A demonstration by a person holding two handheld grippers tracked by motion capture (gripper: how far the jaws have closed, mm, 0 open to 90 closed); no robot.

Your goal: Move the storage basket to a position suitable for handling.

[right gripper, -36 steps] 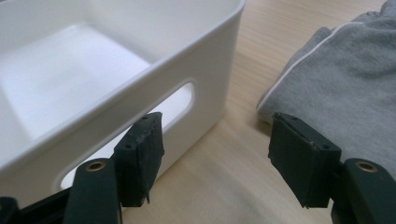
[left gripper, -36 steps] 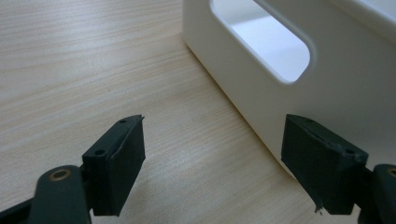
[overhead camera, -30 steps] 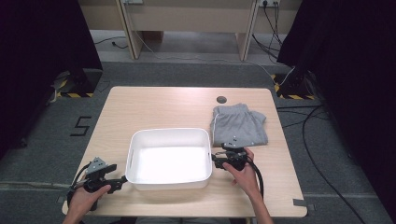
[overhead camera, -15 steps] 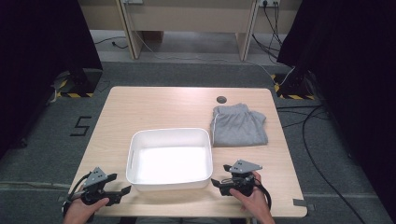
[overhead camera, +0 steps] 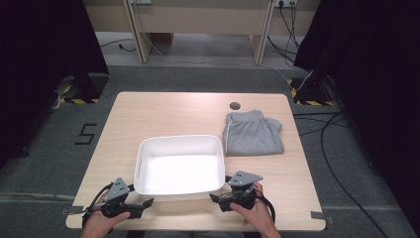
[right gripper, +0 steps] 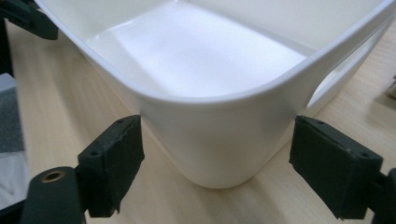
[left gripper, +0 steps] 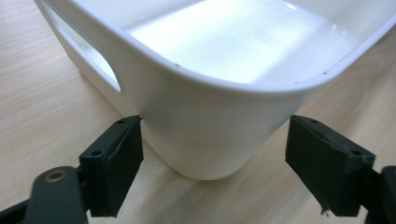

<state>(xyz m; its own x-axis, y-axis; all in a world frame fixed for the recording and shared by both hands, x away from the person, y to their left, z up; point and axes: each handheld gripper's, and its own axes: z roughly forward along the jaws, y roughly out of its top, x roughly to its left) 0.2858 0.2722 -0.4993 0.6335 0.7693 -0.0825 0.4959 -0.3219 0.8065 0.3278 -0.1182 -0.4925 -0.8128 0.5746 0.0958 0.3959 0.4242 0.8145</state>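
A white plastic tub [overhead camera: 148, 148] with cut-out handles stands empty in the near middle of the wooden table [overhead camera: 168, 114]. A folded grey garment [overhead camera: 253, 133] lies to its right. My left gripper [overhead camera: 142, 203] sits at the tub's near left corner, jaws open. In the left gripper view the tub [left gripper: 201, 135] has its rounded corner just ahead of the left gripper [left gripper: 215, 125], pads clear of it. My right gripper [overhead camera: 216, 199] points at the near right corner. The tub [right gripper: 215, 140] corner faces the right gripper [right gripper: 218, 123], whose jaws have just been opening, touching nothing.
A dark round grommet [overhead camera: 235, 105] sits in the table near its far edge. Both hands rest close to the table's near edge. Cables [overhead camera: 337, 124] run over the grey floor to the right, and a "5" mark [overhead camera: 87, 134] lies on the floor to the left.
My right gripper has drawn back from beside the tub's right wall to its near right corner. My left gripper has come nearer the table edge and shifted right toward the near left corner.
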